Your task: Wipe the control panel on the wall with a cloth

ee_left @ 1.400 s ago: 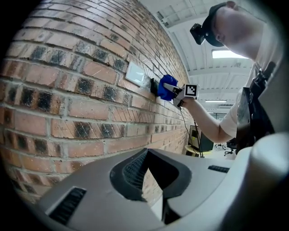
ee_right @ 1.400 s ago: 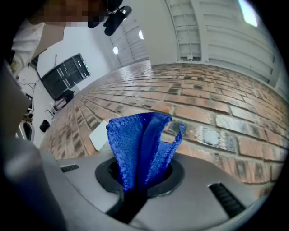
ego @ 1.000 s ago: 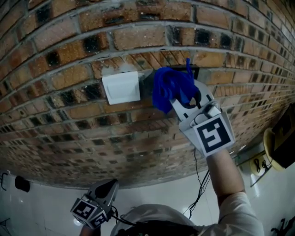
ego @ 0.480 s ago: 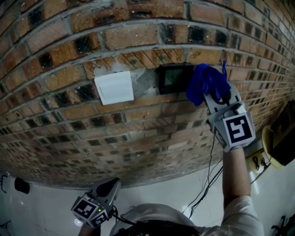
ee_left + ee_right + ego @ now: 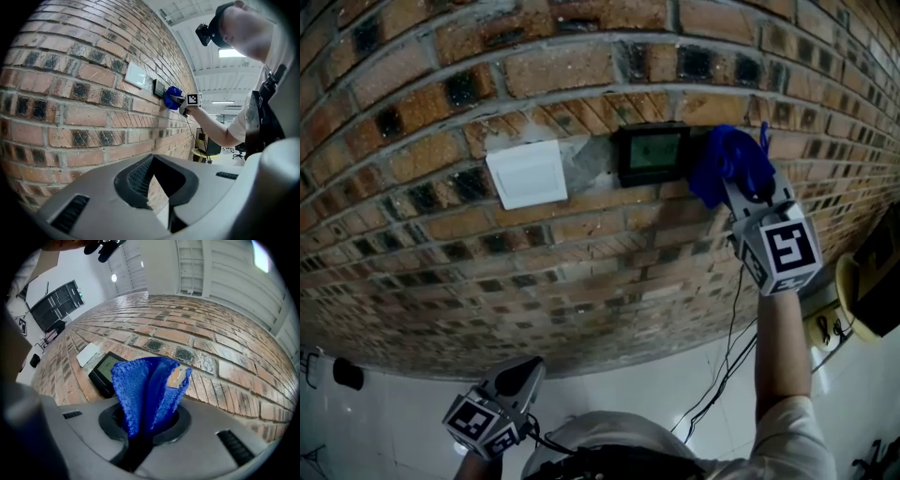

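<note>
No lettering is legible, even on the control panel (image 5: 652, 155).

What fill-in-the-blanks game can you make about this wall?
1. The right gripper is shut on a ____ cloth.
2. The control panel is fixed to a ____ wall.
3. In the head view, the cloth is beside the control panel, on its ____ side.
4. In that view, the white plate is on the panel's ____ side.

Missing words: blue, brick, right, left.

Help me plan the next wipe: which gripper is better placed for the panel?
Right: the right gripper is shut on the blue cloth beside the control panel; the left gripper hangs low, empty.
</note>
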